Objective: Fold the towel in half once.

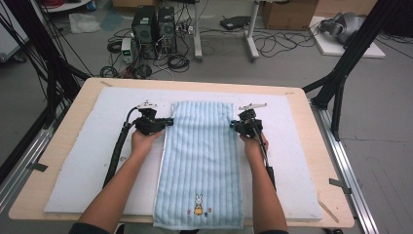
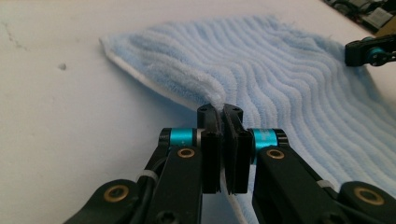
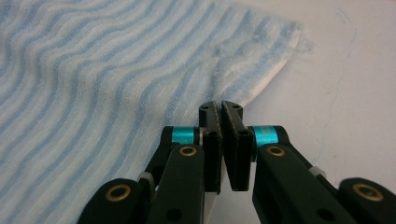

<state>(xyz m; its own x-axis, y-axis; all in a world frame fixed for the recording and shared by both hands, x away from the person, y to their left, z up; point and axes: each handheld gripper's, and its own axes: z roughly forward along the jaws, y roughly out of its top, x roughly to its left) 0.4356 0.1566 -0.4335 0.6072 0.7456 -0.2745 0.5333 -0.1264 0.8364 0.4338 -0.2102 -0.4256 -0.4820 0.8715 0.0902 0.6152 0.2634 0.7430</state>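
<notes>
A white foam mat (image 1: 92, 161) covers the wooden tabletop (image 1: 39, 187). Beyond it, two computer towers (image 1: 155, 25), tangled cables (image 1: 146, 66) and a cardboard box (image 1: 290, 13) sit on the floor.

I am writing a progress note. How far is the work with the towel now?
Done: the towel lies flat and lengthwise on the white mat. In hand: the left gripper and right gripper are each shut on a long edge near the far end, the cloth slightly raised there. Left: no fold shows yet; the rabbit end lies untouched.

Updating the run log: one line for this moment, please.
left tongs: shut on towel left edge | right tongs: shut on towel right edge | towel: flat on white mat
</notes>
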